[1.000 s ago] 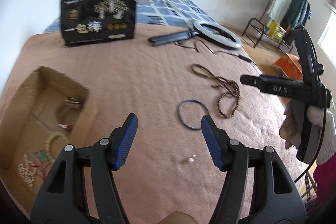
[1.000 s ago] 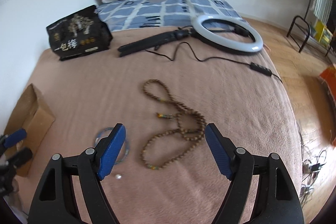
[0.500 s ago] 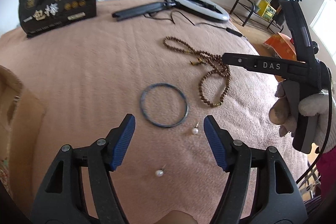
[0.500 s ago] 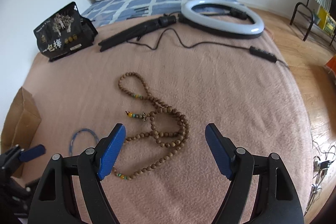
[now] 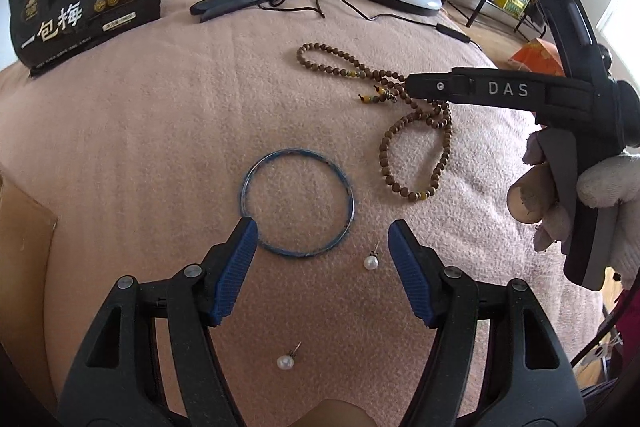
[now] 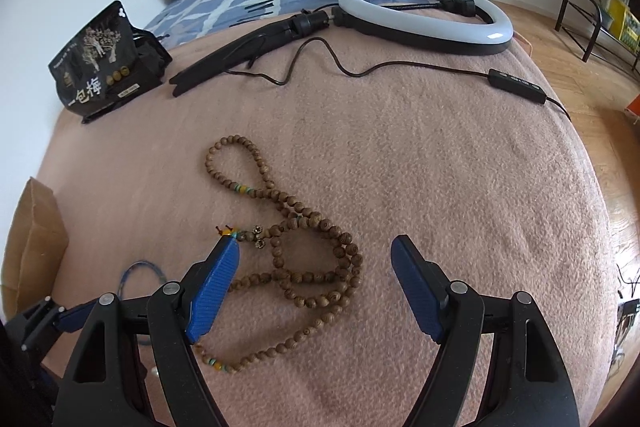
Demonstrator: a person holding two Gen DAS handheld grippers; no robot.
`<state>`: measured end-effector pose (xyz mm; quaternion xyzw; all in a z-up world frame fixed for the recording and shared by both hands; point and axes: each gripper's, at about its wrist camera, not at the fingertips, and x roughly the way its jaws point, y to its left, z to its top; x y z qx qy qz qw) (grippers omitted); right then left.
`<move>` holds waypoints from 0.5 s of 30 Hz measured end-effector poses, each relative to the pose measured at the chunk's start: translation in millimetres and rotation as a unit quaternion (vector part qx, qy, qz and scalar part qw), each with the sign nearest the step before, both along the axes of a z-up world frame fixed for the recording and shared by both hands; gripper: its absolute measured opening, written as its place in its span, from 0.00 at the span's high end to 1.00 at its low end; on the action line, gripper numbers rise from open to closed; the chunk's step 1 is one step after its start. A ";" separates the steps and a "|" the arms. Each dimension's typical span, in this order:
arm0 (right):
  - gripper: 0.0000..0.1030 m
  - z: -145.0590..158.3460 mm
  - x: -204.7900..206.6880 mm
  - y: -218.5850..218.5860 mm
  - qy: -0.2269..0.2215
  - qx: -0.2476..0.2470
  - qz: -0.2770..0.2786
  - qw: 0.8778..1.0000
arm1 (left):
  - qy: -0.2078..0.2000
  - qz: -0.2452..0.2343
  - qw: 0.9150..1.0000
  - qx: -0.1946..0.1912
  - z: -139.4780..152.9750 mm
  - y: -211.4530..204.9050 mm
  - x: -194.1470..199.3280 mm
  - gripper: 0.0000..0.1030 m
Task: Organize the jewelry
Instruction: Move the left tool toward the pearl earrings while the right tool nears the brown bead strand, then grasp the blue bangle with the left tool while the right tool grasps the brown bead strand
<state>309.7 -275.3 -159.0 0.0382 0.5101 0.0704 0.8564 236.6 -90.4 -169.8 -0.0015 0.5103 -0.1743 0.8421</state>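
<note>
While both grippers hang over the pink fleece blanket (image 5: 140, 131), neither holds anything. The left gripper (image 5: 320, 259) is spread wide just short of the thin blue ring bangle (image 5: 298, 203), one small white pearl stud (image 5: 371, 261) between its tips (another (image 5: 285, 362) lies nearer). The right gripper (image 6: 316, 287), equally wide, straddles the long brown wooden bead necklace (image 6: 312, 251).

Bare blanket (image 6: 460, 187) lies right of the bead necklace (image 6: 304, 267).

Blue bangle (image 5: 298, 203), brown bead necklace (image 6: 308, 259), pink blanket (image 6: 440, 167).
</note>
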 end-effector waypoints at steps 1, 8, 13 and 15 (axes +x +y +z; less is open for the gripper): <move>0.24 -1.0 0.6 0.3 0.000 0.000 0.001 1.000 | -0.003 -0.002 1.000 0.007 -1.0 -2.0 0.8 0.32; 0.24 -4.4 4.8 3.4 -0.003 -0.003 0.009 1.000 | 0.001 0.007 1.000 0.017 -10.0 -2.9 10.6 0.31; 0.24 -10.2 9.5 9.6 0.001 -0.008 0.020 1.000 | -0.005 0.009 1.000 0.026 -13.7 -5.4 16.4 0.22; 0.24 -14.2 11.2 9.8 0.006 -0.011 0.020 1.000 | 0.005 0.013 0.999 0.031 -19.3 -3.9 20.5 0.22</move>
